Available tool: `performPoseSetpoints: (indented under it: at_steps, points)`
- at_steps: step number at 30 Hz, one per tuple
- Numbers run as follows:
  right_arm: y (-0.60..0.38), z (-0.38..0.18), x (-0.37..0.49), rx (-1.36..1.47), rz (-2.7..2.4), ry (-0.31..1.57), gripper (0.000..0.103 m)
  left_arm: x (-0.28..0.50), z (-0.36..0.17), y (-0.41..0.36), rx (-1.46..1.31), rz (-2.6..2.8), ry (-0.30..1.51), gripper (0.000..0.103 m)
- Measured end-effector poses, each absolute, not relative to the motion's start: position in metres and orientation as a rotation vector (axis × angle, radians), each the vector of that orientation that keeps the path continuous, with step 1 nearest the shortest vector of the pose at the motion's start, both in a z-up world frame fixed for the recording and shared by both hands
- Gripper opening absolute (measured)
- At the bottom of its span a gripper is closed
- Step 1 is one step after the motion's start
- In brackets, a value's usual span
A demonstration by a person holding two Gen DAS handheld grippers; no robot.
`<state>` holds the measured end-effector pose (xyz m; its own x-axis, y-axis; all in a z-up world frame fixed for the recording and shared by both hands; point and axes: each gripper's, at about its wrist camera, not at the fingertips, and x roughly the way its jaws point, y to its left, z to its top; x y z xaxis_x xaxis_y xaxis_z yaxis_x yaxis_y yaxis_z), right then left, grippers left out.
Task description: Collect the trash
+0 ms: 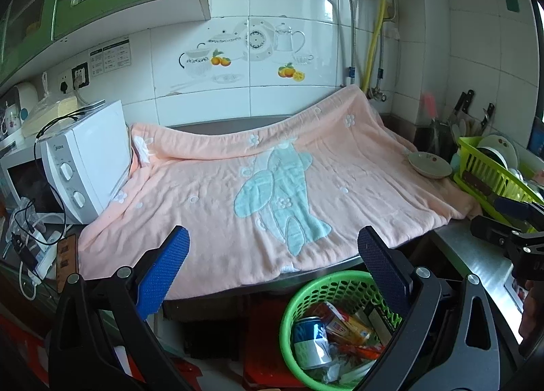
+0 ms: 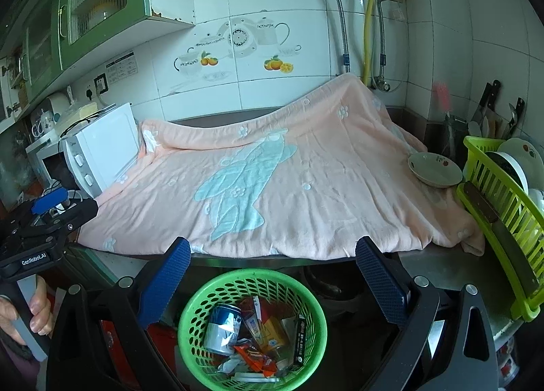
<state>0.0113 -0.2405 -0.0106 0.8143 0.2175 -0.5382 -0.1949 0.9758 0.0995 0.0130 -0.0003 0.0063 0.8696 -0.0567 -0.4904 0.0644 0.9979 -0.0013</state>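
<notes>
Now both grippers hang level in front of the counter edge, pointing toward the far tiled wall, each held above the floor by the person. From its own camera the left gripper (image 1: 273,255) shows its blue-padded fingers (image 1: 163,272) spread wide apart with nothing between them and touching nothing; below its right finger sits the green basket (image 1: 289,309). The right gripper (image 2: 273,255) is likewise spread wide and empty, its fingers (image 2: 380,278) framing the same green basket (image 2: 190,309), which stands on the floor just near of the counter. Inside the basket lies the trash: a dented blue can (image 2: 222,328), an orange carton (image 2: 272,329), a red wrapper (image 2: 255,357) and a dark slim box (image 2: 301,340), with white scraps at the bottom. On the counter a pink blanket (image 2: 306,187) with a pale blue figure covers the top. A white oven (image 2: 102,149) stands at its left end, a small bowl (image 2: 435,170) rests on its right part, and a lime dish rack (image 2: 493,200) sits at the far right.
</notes>
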Motion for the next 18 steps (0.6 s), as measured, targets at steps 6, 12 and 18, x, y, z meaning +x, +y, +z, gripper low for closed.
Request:
performPoseSetpoints:
  at_steps: [6, 12, 18]
  points:
    - [-0.238, -0.003, 0.01, 0.037, 0.229, 0.556, 0.094, 0.01, 0.015, 0.002, 0.021, -0.05, 0.484, 0.098]
    - [-0.234, 0.002, 0.011, 0.031, 0.236, 0.537, 0.095, 0.008, 0.021, 0.002, 0.025, -0.038, 0.459, 0.098]
    - [-0.232, 0.002, 0.012, 0.03, 0.24, 0.535, 0.095, 0.008, 0.023, 0.001, 0.023, -0.03, 0.454, 0.098]
